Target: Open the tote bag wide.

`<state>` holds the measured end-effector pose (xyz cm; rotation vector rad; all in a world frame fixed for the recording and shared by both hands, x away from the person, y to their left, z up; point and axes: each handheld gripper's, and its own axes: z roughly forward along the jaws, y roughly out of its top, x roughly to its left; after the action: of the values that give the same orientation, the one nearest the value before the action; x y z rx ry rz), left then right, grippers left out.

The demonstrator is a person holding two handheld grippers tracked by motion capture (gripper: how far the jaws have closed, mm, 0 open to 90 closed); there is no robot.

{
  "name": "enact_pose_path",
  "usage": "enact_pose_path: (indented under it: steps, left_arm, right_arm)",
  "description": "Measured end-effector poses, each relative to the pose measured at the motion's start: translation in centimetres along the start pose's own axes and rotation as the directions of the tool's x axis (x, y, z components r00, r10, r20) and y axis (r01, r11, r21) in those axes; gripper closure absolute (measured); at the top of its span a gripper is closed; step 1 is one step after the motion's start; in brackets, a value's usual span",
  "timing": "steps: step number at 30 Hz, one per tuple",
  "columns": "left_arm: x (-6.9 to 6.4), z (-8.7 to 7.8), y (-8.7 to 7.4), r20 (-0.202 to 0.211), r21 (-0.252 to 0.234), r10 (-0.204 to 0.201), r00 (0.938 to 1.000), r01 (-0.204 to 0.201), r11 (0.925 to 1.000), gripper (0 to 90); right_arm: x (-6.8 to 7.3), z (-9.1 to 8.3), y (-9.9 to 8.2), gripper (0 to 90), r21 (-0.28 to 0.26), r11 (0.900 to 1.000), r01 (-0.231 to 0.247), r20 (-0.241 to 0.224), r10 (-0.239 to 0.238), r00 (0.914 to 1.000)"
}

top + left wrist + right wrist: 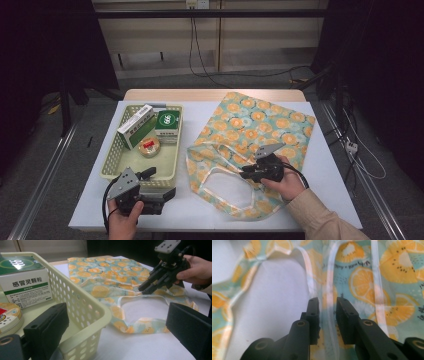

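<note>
Right hand-held gripper [246,173] sits low over the fruit-print cloth bag [260,127], which lies flat on the right half of the white tabletop [200,210]. Its jaws are narrow, a small gap left between them; the bag's pale edge strip [329,290] runs into that gap, but can't tell if the pads actually press it. Same gripper seen from the left gripper view [142,290], tips down at the bag's open rim.

Left hand-held gripper [167,193] rests near the front edge of the tabletop, jaws wide with nothing gripped, just beside the near wall of the pale yellow basket [116,152]. That basket corner [100,312] sits between its two jaws in its own view.

In the basket: green-white box [166,126], a second box leaning [136,126], a round tin [149,146]
</note>
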<state>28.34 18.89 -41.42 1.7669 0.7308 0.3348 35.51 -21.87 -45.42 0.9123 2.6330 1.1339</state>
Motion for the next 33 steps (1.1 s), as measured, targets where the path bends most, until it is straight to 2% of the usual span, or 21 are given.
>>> enact_pose_path:
  steps: [2, 5, 9, 11, 14, 17, 20, 25, 28, 33]
  left_arm:
    - [0.0, 0.0, -0.1, 0.0, -0.002, -0.009, 1.0, 0.009, 1.0, 4.1]
    - [0.0, -0.1, -0.1, -0.001, 0.0, -0.004, 1.0, 0.004, 1.0, 4.1]
    - [-0.2, -0.3, -0.1, -0.005, -0.003, -0.003, 1.0, 0.003, 1.0, 4.1]
    - [-0.2, -0.4, -0.1, -0.005, -0.005, 0.0, 1.0, 0.0, 1.0, 4.1]
    - [-0.2, -0.6, -0.1, -0.008, -0.004, 0.0, 1.0, 0.0, 1.0, 4.1]
    - [-0.2, -0.7, -0.1, -0.01, -0.005, -0.001, 1.0, 0.001, 1.0, 4.1]
    - [-0.2, -0.6, -0.1, -0.01, -0.007, -0.003, 0.9999, 0.002, 1.0, 4.1]
    - [-0.3, -0.6, 0.0, -0.007, -0.005, 0.002, 1.0, -0.002, 1.0, 4.1]
    - [-0.3, -0.6, -0.1, -0.004, -0.005, 0.0, 1.0, 0.0, 1.0, 4.1]
    - [-0.2, -0.3, -0.1, -0.004, -0.002, -0.001, 1.0, 0.001, 1.0, 4.1]
  right_arm:
    - [0.0, 0.1, -0.1, 76.2, -0.013, 0.9999, -0.007, -0.006, 0.007, 1.0]
    - [0.5, 0.2, 0.0, 89.2, -0.001, 0.9997, 0.023, -0.001, -0.023, 0.9997]
    - [0.6, 0.3, 0.3, 90.0, 0.012, 0.9998, 0.014, -0.009, -0.014, 0.9999]
    - [0.6, 0.3, 0.4, 90.0, 0.011, 0.9999, -0.003, -0.034, 0.003, 0.9994]
    - [1.0, 0.4, 0.7, 90.0, 0.011, 0.9999, 0.001, -0.051, -0.001, 0.9987]
    - [1.5, 0.2, 1.2, 90.0, -0.011, 0.9999, 0.001, -0.091, -0.002, 0.9958]
    - [1.7, -0.3, 1.7, 90.0, -0.03, 0.9995, 0.014, -0.092, -0.016, 0.9956]
    - [0.9, -1.7, 2.2, 90.0, -0.084, 0.9963, -0.018, -0.098, 0.009, 0.9951]
    - [0.0, -2.4, 2.5, 90.0, -0.099, 0.9947, -0.027, -0.082, 0.019, 0.9964]
    - [-1.6, -2.9, 2.8, 90.0, -0.113, 0.992, -0.055, -0.083, 0.046, 0.9955]
